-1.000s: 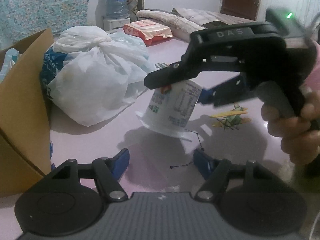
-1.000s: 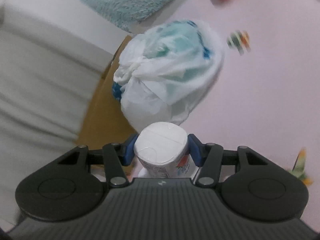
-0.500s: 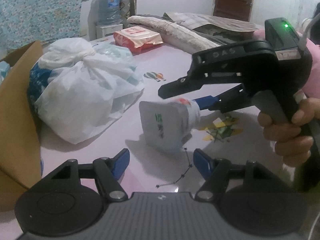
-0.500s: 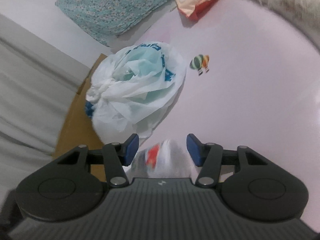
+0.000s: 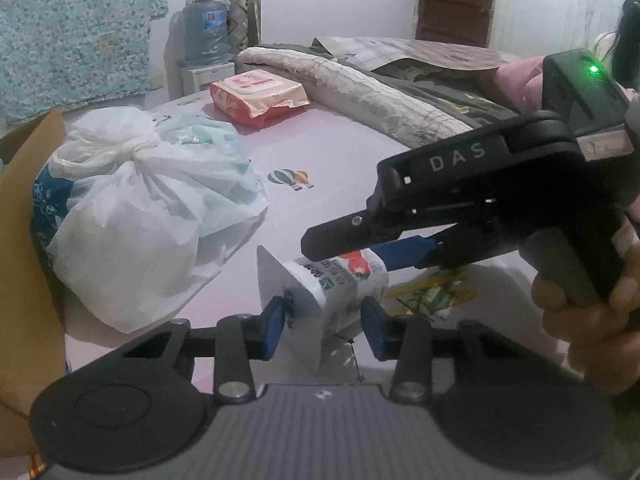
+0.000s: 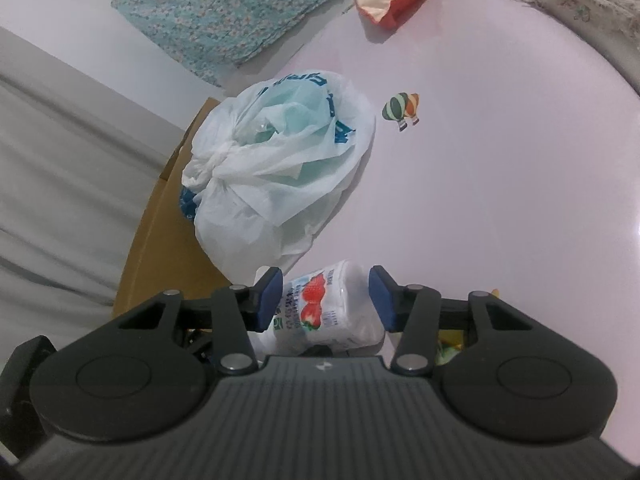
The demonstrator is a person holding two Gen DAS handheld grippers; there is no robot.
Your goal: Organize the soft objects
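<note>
Left wrist view: my left hand-held gripper (image 5: 322,330) has just been closing around the strawberry yogurt cup (image 5: 332,294), lying on its side on the pink worktop (image 5: 360,168), its pads flanking the lid end without clearly pressing. My right hand-held gripper (image 6: 326,298), jaws also just narrowing, brackets the cup's body; I cannot tell whether it pinches. Left of the cup sits the knotted plastic bag (image 5: 140,216), the cardboard box (image 5: 28,240) beyond. I should squeeze gently, since thin walls likely buckle, and let one gripper release before lifting.
</note>
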